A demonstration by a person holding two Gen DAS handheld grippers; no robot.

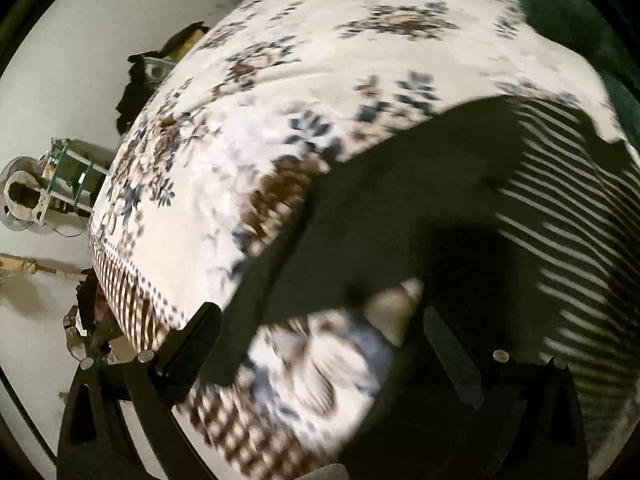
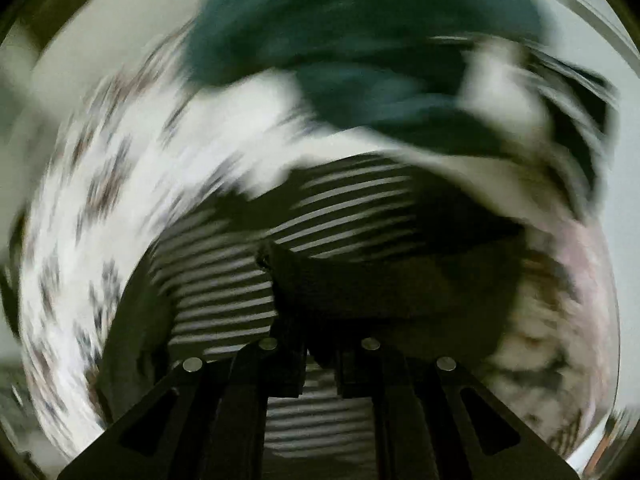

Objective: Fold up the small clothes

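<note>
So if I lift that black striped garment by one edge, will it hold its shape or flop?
Probably flop: the striped garment already drapes in soft folds over the floral bedsheet. It looks thin, so likely light. It may drag along the sheet rather than slide.

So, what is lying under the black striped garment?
Under the black striped garment lies the floral bedsheet, showing all around its edges. A dark green cloth lies beyond it on the sheet. Whether anything else lies beneath the garment cannot be seen; it is covered.

Dim indoor light in both views. The right wrist view is heavily smeared by motion blur; the left wrist view is sharper, blurring toward its lower edge. Fisheye curvature bends everything, with black vignetted corners.
</note>
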